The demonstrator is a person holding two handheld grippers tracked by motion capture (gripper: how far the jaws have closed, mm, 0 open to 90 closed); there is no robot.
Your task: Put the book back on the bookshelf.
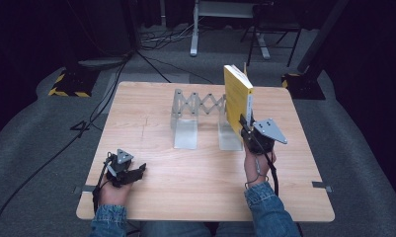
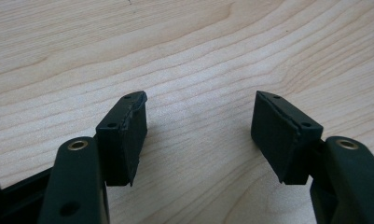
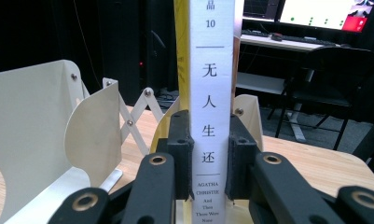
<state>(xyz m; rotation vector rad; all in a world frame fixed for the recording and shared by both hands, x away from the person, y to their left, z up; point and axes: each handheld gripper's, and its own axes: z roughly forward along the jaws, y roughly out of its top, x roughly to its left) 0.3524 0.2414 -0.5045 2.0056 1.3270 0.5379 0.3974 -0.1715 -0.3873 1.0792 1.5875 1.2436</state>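
The right hand-held gripper (image 3: 209, 163) clamps the white spine of a yellow-covered paperback book (image 1: 236, 96), held upright at the right end of the pale metal accordion book rack (image 1: 198, 116) on the light wooden tabletop (image 1: 185, 182); it looks light yet floppy, so a low spine grip suits; the left hand-held gripper (image 2: 198, 130) hovers empty, jaws apart.

A lab or studio: beyond the wooden table (image 1: 151, 192) stand dark curtains, floor cables (image 1: 47, 158) (grey carpet underneath), and lit monitors (image 3: 324, 11) on a desk.
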